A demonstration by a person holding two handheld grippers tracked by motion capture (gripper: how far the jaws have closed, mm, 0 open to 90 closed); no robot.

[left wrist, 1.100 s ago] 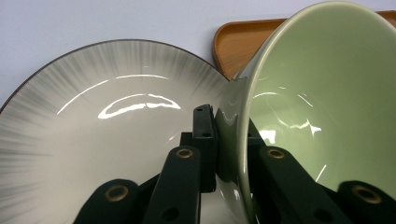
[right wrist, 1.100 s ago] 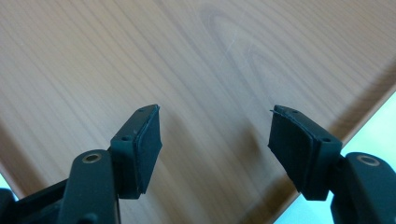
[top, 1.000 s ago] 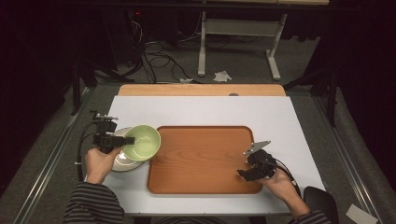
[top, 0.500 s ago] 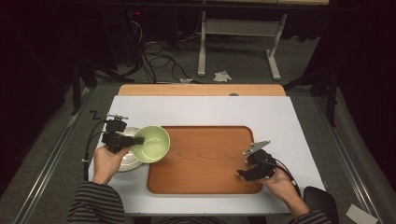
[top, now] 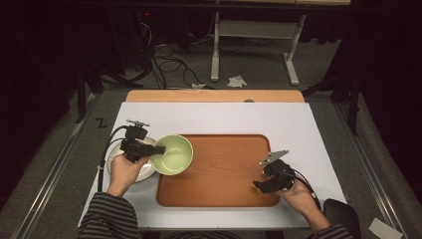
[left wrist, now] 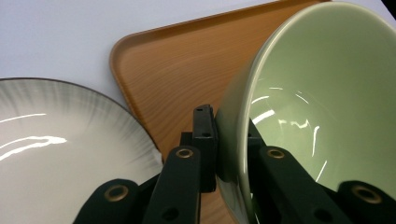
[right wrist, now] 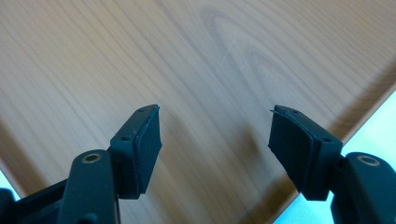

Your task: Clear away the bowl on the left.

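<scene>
A pale green bowl [top: 173, 154] hangs over the left edge of the wooden tray [top: 224, 169], tilted, with my left gripper [top: 155, 149] shut on its rim. In the left gripper view the bowl's wall [left wrist: 308, 93] is pinched between the two black jaws. A white plate [top: 145, 171] with a dark rim lies on the table under my left hand, also seen as the plate [left wrist: 51, 140] to the left of the jaws. My right gripper [top: 260, 184] rests over the tray's front right part, open, with bare tray wood [right wrist: 140, 56] between its pads [right wrist: 148, 140].
The tray sits in the middle of a white table top [top: 214, 119] with a wooden strip [top: 214, 96] along the far edge. Beyond the table are cables [top: 169, 55] and a white desk frame [top: 259, 35] on a grey floor.
My left gripper has carried the green bowl to the right, from over the white plate to over the tray's left edge. The right gripper has stayed put.
</scene>
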